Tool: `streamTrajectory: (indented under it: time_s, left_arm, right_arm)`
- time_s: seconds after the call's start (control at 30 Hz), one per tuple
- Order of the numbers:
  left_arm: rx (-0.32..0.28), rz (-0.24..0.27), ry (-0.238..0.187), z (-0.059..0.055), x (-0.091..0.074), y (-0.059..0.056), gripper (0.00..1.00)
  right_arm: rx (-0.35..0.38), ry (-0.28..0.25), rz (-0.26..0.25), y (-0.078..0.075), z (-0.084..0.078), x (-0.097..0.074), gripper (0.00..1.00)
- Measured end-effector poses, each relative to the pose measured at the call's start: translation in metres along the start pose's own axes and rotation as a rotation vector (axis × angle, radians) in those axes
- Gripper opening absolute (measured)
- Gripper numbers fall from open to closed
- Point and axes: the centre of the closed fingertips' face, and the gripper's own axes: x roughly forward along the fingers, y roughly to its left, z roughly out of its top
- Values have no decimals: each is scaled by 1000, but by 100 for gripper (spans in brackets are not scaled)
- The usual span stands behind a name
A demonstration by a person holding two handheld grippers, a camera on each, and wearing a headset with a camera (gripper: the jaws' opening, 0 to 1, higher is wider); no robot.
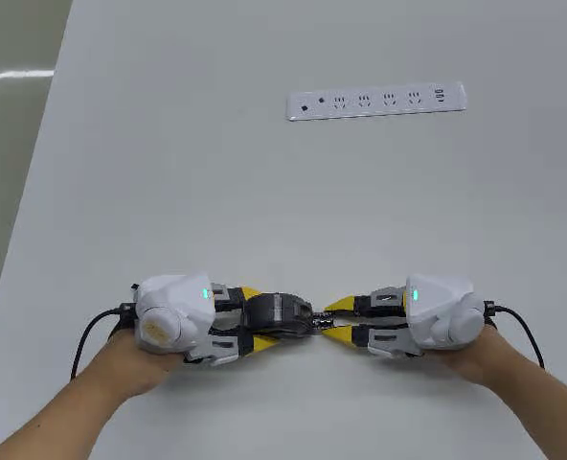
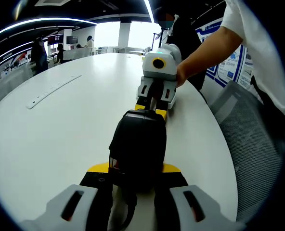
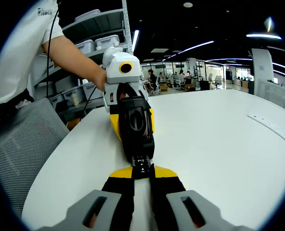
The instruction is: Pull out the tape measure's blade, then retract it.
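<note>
A black tape measure [image 1: 280, 314] lies on the white table [image 1: 264, 192] near its front edge, held across its body by my left gripper [image 1: 260, 317]. The left gripper view has the case [image 2: 137, 144] wedged between the yellow-tipped jaws of the left gripper [image 2: 136, 169]. Facing it from the right, my right gripper [image 1: 337, 319] is shut on the blade's end hook [image 3: 141, 166] right at the case's mouth. In the right gripper view the tape measure [image 3: 136, 122] stands just beyond the right gripper [image 3: 142, 172]. Almost no blade is out.
A white power strip [image 1: 376, 100] lies flat at the far right of the table. The table's left edge [image 1: 34, 163] drops to a grey floor. A mesh chair [image 2: 251, 130] stands by the table's rim, close to the person's arms.
</note>
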Motion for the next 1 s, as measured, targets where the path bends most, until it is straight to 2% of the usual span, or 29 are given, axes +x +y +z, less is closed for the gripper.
streamTrajectory:
  time_s: [1.0]
  left_arm:
    - [4,-4,-5,0,1,1,29]
  right_arm:
    - [11,7,-16,-5,-12,-30,11]
